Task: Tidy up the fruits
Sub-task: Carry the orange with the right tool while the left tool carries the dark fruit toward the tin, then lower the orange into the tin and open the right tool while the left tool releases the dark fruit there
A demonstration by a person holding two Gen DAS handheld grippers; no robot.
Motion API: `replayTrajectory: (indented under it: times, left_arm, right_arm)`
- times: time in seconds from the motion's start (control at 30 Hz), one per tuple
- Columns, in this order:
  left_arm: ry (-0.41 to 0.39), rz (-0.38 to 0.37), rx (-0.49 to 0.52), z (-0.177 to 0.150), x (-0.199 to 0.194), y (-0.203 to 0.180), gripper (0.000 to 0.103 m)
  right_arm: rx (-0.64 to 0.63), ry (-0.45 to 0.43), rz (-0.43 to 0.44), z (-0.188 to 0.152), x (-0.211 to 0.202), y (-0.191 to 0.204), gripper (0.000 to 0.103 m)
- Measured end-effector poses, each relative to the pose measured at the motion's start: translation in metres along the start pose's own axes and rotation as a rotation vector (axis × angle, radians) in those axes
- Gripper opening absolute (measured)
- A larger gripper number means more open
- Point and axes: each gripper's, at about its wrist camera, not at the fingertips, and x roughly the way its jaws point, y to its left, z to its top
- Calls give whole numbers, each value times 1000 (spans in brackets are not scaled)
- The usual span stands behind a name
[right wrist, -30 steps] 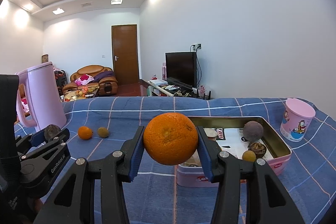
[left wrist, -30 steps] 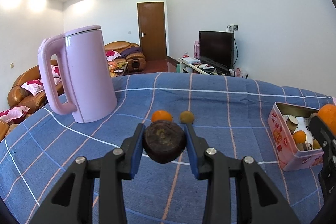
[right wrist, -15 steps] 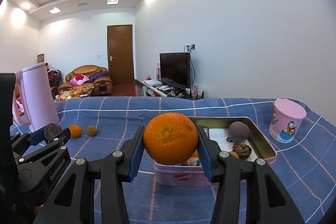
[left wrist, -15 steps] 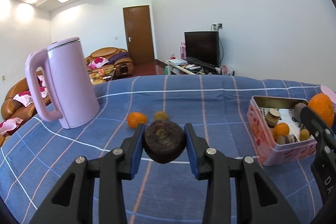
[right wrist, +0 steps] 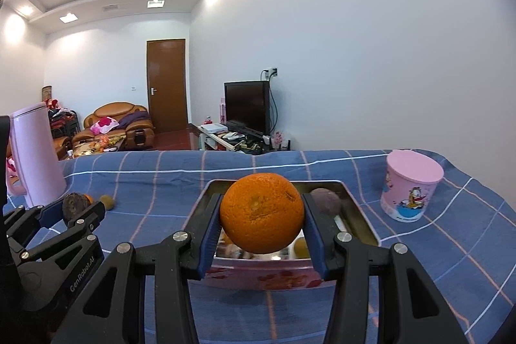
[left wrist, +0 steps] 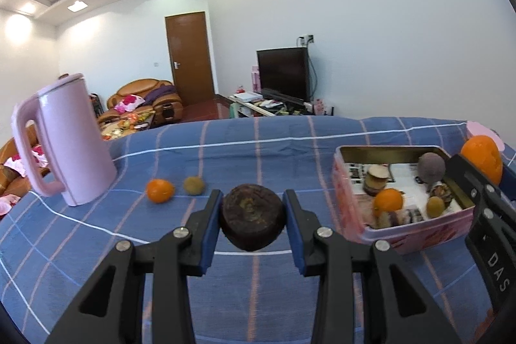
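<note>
My left gripper (left wrist: 253, 223) is shut on a dark brown wrinkled fruit (left wrist: 252, 223), held above the blue cloth, left of the pink tin box (left wrist: 416, 239). My right gripper (right wrist: 262, 226) is shut on a large orange (right wrist: 262, 211), held over the near edge of the tin (right wrist: 258, 274). The tin holds a purple-brown round fruit (left wrist: 431, 167), a small orange (left wrist: 388, 200), a small green-brown fruit (left wrist: 435, 206) and other pieces. A small orange (left wrist: 159, 191) and a green-brown fruit (left wrist: 193, 185) lie on the cloth by the kettle.
A tall pink kettle (left wrist: 69, 144) stands at the left on the blue checked tablecloth (left wrist: 258, 147). A pink cartoon cup with lid (right wrist: 409, 184) stands right of the tin. The left gripper also shows in the right wrist view (right wrist: 75, 208).
Both grippers have moved toward the tin, fruits still held. The tin looms larger and nearer in both views; the orange now hangs over its near edge.
</note>
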Motion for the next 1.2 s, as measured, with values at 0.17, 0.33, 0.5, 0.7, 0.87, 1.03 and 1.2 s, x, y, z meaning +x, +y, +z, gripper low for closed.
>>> replayTrajectory:
  times: [0.17, 0.33, 0.5, 0.7, 0.87, 1.03, 1.2]
  left_arm:
    - [34, -103, -2, 5, 10, -20, 40]
    - [40, -172, 23, 13, 22, -45, 40]
    - [59, -206, 52, 20, 35, -71, 40]
    - [101, -229, 74, 24, 51, -94, 40]
    - [154, -236, 75, 27, 67, -102, 39]
    - [219, -254, 60, 27, 81, -103, 39]
    - [233, -259, 80, 27, 83, -109, 50]
  right_arm:
    - [13, 10, -35, 2, 8, -18, 50]
    - [50, 33, -80, 5, 23, -45, 50]
    - [75, 55, -111, 10, 39, -64, 50]
    - [97, 130, -58, 12, 66, -75, 50]
    - [110, 229, 21, 12, 94, -78, 50]
    - [155, 298, 98, 10, 113, -82, 50]
    - [190, 349, 175, 6, 125, -82, 52]
